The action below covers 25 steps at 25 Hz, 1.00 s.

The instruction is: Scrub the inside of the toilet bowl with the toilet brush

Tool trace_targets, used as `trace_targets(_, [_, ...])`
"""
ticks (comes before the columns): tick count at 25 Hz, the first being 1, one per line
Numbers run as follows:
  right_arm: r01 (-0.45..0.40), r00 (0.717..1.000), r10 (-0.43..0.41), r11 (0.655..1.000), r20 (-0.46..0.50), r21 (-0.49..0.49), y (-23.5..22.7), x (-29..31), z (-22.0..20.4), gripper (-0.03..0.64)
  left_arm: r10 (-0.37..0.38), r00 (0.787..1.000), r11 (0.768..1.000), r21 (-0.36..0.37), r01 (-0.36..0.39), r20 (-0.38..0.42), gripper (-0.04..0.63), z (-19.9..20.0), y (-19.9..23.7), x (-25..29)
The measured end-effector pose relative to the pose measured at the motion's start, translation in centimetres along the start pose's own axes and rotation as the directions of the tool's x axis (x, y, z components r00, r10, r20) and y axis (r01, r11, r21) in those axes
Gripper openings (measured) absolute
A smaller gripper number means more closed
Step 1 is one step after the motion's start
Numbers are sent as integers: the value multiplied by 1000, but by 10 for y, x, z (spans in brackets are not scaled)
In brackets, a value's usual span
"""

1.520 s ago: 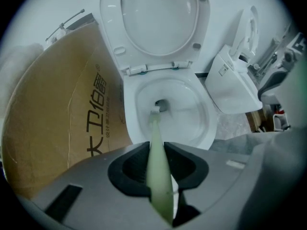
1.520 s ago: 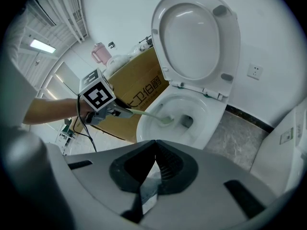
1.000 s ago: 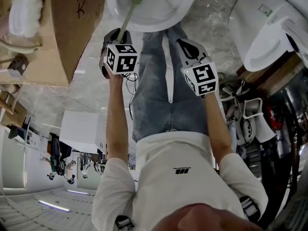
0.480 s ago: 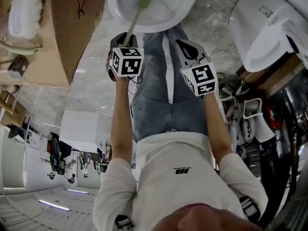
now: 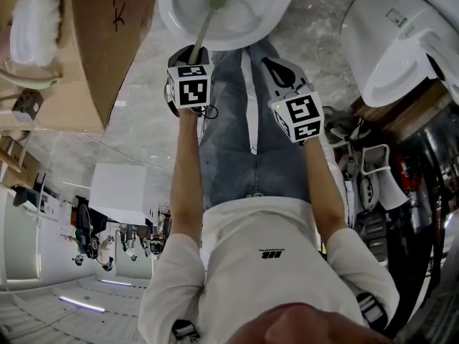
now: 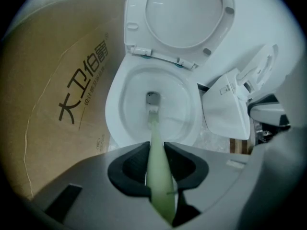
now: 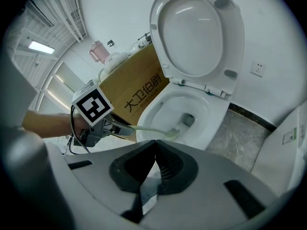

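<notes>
A white toilet bowl (image 6: 115, 104) stands with its seat and lid (image 6: 184, 13) raised. My left gripper (image 6: 156, 164) is shut on the pale green handle of the toilet brush (image 6: 154, 138). The brush head (image 6: 152, 111) reaches down inside the bowl near the drain. In the head view the toilet brush handle (image 5: 206, 29) slants from the left gripper (image 5: 195, 52) up into the toilet bowl (image 5: 172, 16). My right gripper (image 7: 156, 159) is held apart to the right, short of the bowl, jaws shut with nothing between them. It sees the left gripper (image 7: 112, 128) and the brush head (image 7: 172, 133).
A large printed cardboard box (image 6: 62, 104) stands close against the bowl's left side. Another white toilet (image 5: 394, 41) sits on the floor to the right, with clutter (image 5: 366, 170) beside it. Grey marbled floor tiles (image 7: 240, 138) surround the bowl. The person's jeans (image 5: 244, 120) lie between the grippers.
My left gripper has moved right and closer to the bowl, pushing the brush head farther in. The right gripper has stayed where it was.
</notes>
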State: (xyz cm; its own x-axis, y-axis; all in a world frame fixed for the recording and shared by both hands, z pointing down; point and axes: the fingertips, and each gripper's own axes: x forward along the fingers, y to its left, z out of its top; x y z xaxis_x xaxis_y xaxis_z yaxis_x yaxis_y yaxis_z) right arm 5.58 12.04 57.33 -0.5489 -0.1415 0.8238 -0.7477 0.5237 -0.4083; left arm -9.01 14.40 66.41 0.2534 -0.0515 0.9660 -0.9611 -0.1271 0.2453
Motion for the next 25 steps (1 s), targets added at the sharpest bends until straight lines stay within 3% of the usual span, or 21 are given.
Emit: trace_targets(25, [-4,1000,5,999,-15,34,-20,19,15,-5,-5,1000,998,-66,4,-19,101,41,-8,40])
